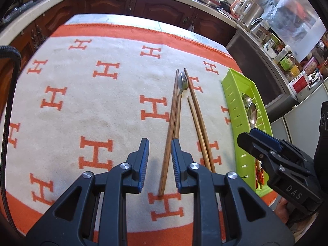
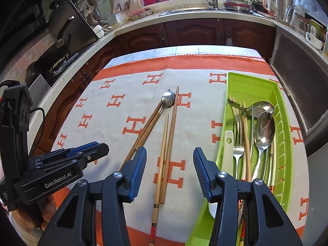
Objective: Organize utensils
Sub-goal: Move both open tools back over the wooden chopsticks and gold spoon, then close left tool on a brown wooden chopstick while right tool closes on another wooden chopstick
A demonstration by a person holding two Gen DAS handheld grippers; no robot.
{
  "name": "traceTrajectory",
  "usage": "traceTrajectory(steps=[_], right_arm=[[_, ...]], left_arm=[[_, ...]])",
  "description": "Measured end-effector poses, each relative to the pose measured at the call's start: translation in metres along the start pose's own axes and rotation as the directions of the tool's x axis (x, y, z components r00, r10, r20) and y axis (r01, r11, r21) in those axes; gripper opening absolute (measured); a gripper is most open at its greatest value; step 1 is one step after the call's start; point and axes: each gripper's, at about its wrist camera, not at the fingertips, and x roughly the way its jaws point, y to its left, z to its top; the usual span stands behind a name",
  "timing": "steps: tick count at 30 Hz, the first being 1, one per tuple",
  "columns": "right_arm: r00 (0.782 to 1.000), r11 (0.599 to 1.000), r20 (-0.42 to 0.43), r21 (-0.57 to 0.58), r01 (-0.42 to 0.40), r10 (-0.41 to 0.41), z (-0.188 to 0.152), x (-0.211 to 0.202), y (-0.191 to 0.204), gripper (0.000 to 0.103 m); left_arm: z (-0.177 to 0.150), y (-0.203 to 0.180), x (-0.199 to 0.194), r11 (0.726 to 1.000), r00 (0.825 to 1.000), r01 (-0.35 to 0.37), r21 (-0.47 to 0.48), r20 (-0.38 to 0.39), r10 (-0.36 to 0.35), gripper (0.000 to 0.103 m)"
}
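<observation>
Left wrist view: the left hand-held gripper (image 1: 158, 155) hangs over the cream cloth with orange H letters (image 1: 82, 102) on the bench, blue pads slightly apart, a brown wooden chopstick (image 1: 169, 133) lying between them, not pinched. At twelve o'clock lies a steel spoon with a wooden handle (image 1: 180, 102); at two o'clock, the lime-green plastic cutlery tray (image 1: 233, 102).

Right wrist view: the right hand-held gripper (image 2: 170, 170) is spread, empty, above two wooden chopsticks (image 2: 167, 153). The tray (image 2: 285, 143) at two o'clock holds a large steel spoon (image 2: 263, 135) and a steel fork (image 2: 237, 143).
</observation>
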Motion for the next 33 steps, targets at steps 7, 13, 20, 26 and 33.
traceTrajectory(steps=[7, 13, 20, 26, 33], right_arm=[[1.0, 1.0, -0.027, 0.003, -0.002, 0.002, 0.006, 0.021, -0.001, 0.048], [0.999, 1.0, -0.043, -0.004, -0.012, 0.011, 0.008, 0.034, 0.003, 0.048], [0.998, 1.0, -0.059, 0.0, -0.009, 0.009, 0.008, 0.048, 0.003, 0.048], [0.998, 1.0, -0.064, 0.012, 0.0, 0.0, 0.006, 0.052, 0.0, 0.048], [0.996, 1.0, -0.094, 0.025, -0.007, 0.01, 0.013, 0.062, -0.003, 0.046]], left_arm=[[0.005, 0.006, 0.023, 0.999, 0.999, 0.03, -0.011, -0.034, -0.031, 0.019], [0.002, -0.004, 0.044, 0.998, 0.995, 0.032, 0.046, -0.096, -0.027, 0.019], [0.001, -0.025, 0.057, 0.987, 0.995, -0.052, 0.154, -0.072, 0.064, 0.019], [0.003, -0.039, 0.064, 0.965, 0.991, -0.123, 0.231, -0.028, 0.133, 0.012], [0.004, -0.017, 0.057, 0.984, 0.997, -0.069, 0.162, -0.034, 0.075, 0.005]])
